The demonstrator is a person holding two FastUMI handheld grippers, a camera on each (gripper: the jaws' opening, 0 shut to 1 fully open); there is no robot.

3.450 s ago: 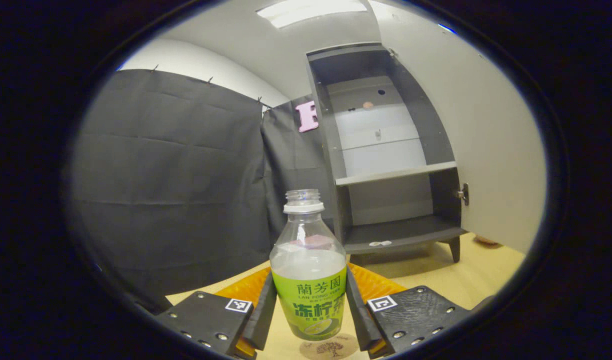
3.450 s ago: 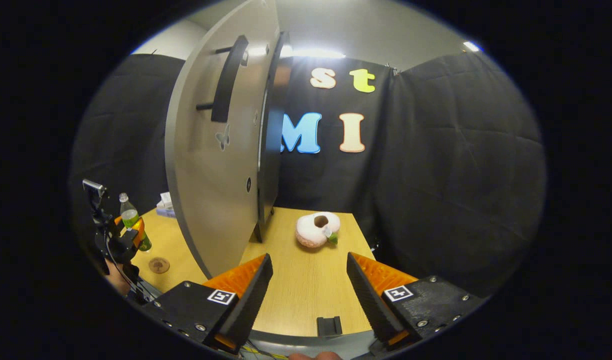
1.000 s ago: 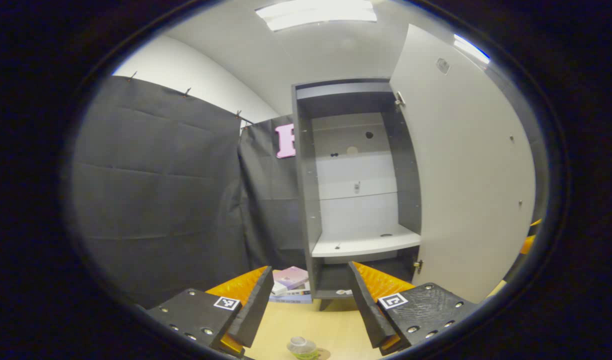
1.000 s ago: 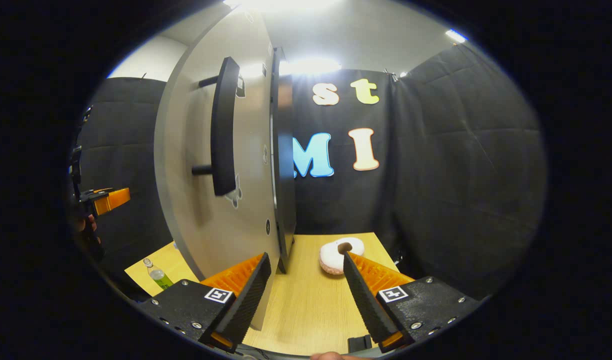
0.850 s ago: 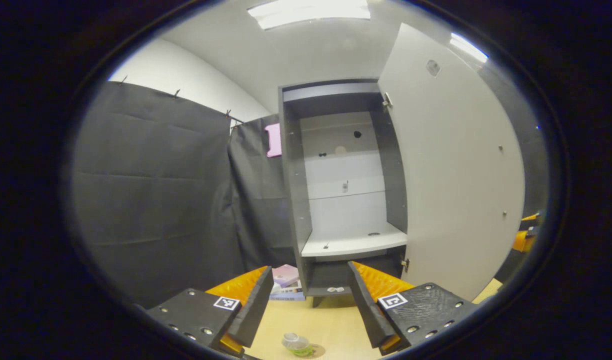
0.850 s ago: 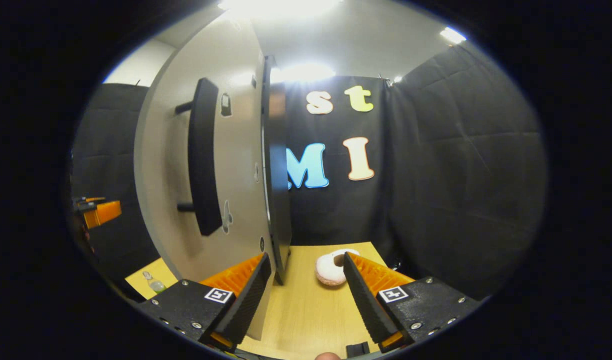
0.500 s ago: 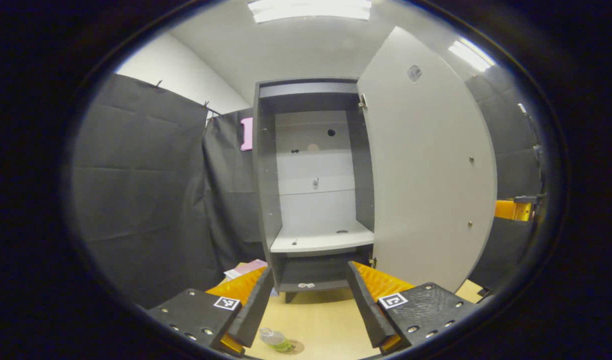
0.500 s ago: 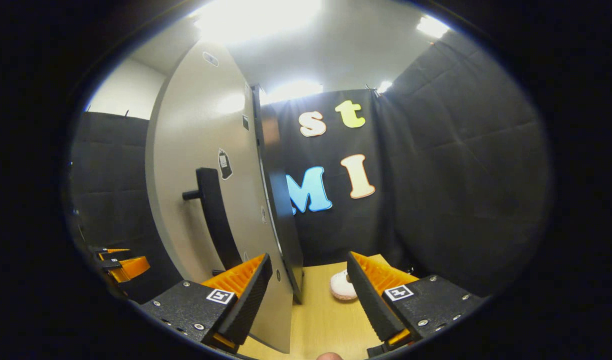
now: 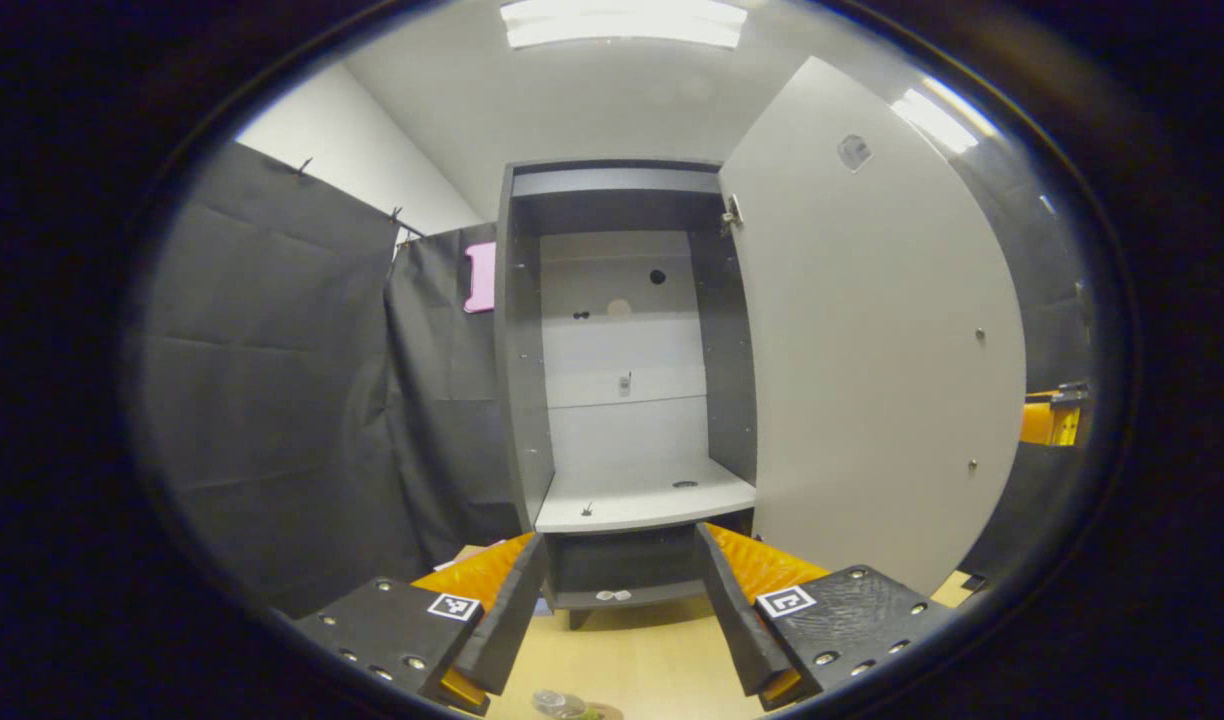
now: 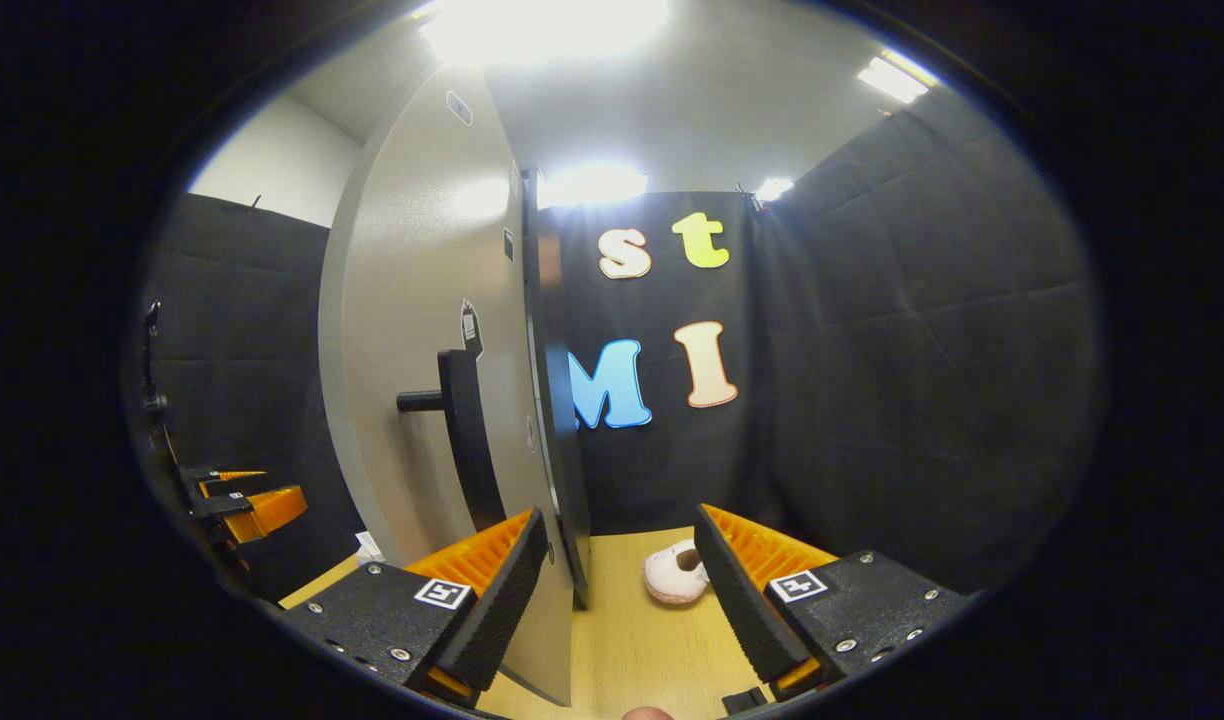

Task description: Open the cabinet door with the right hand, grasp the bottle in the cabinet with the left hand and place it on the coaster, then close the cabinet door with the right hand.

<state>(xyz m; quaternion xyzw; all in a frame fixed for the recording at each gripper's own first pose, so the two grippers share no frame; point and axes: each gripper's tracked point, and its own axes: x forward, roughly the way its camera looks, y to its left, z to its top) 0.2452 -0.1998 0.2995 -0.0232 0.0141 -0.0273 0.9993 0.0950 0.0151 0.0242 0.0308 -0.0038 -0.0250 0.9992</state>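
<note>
Bottle (image 9: 562, 706) now sits on the table near the coaster (image 9: 604, 712), released since 3.5 s ago, when the left gripper (image 9: 620, 590) still pinched it; both show just at the bottom edge of the left gripper view. Placing looks done, closing is left. Left gripper spread, empty, raised facing the open cabinet (image 9: 622, 380). Right gripper (image 10: 620, 590) spread, holding nothing, has moved in beside the cabinet door (image 10: 427, 400), near its handle (image 10: 467, 440); touch unclear.
</note>
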